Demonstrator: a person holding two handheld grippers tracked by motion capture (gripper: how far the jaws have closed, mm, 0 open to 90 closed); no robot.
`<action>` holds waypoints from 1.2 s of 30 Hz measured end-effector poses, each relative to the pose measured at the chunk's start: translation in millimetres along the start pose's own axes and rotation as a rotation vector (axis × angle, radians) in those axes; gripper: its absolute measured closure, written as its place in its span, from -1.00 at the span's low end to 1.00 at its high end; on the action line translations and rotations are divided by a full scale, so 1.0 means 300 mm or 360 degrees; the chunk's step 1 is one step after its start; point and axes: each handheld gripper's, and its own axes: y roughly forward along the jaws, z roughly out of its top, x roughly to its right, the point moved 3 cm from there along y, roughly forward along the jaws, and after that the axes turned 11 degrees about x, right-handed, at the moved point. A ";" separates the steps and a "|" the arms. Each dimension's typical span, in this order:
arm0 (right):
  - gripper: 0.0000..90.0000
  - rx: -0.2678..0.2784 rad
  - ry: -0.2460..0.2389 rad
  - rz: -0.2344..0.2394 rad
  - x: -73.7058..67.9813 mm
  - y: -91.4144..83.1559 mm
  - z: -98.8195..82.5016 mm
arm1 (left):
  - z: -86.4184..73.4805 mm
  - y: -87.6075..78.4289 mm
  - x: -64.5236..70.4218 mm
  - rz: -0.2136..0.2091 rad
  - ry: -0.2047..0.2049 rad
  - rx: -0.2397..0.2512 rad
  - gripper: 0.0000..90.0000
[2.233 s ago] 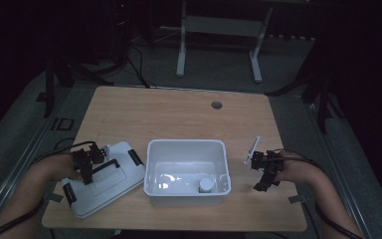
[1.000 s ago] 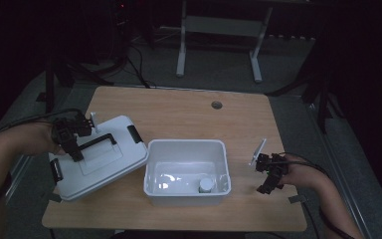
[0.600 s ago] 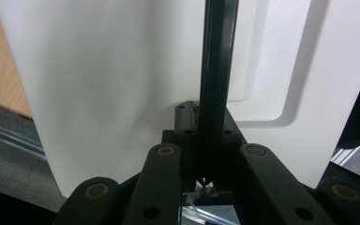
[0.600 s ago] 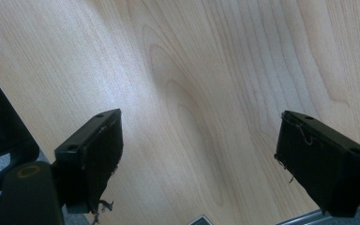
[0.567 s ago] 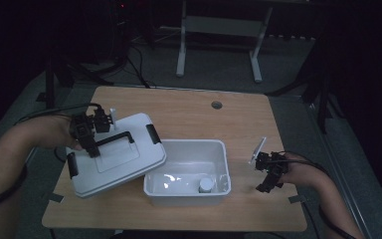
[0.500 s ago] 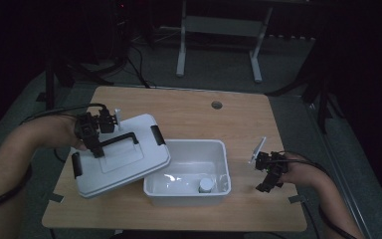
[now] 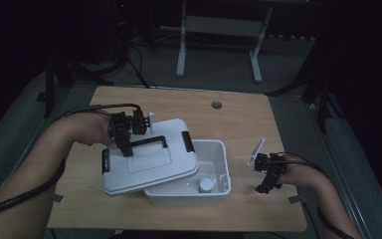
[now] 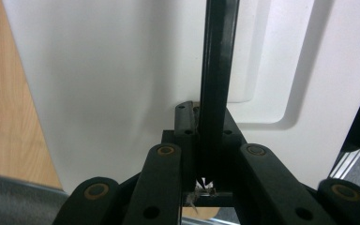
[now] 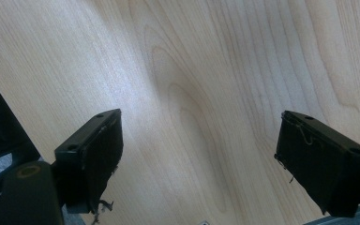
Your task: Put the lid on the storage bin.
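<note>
L tongs (image 7: 128, 144) sit centre-left of the high view, clamped tight on the black handle (image 7: 146, 143) of the white lid (image 7: 149, 167). In the left gripper view the handle (image 8: 215, 84) runs straight up from betw. the closed jaws, w/ white lid (image 8: 112, 79) behind it. Lid is tilted, lower-centre of frame, its right part overhanging the white bin (image 7: 214, 164); a small white jar (image 7: 205, 185) stands inside the bin. R tongs (image 7: 267, 175) are lower right, well apart from lid, just beside the bin; jaws spread wide over bare counter (image 9: 206, 70), nothing betw. them.
</note>
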 end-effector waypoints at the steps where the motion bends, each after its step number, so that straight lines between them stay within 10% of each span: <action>1: -0.67 -0.0004 -0.0003 -0.0003 -0.001 0.000 -0.002 | 0.013 0.001 0.002 0.0004 0.0017 -0.0007 0.86; 14: -0.67 -0.0007 0.0000 -0.0009 -0.003 -0.005 -0.024 | 0.206 0.028 0.045 -0.0021 0.0199 -0.0001 0.86; 36: -0.67 -0.0008 0.0004 -0.0006 -0.002 -0.009 -0.022 | 0.312 0.134 0.044 -0.0081 0.0280 -0.0078 0.86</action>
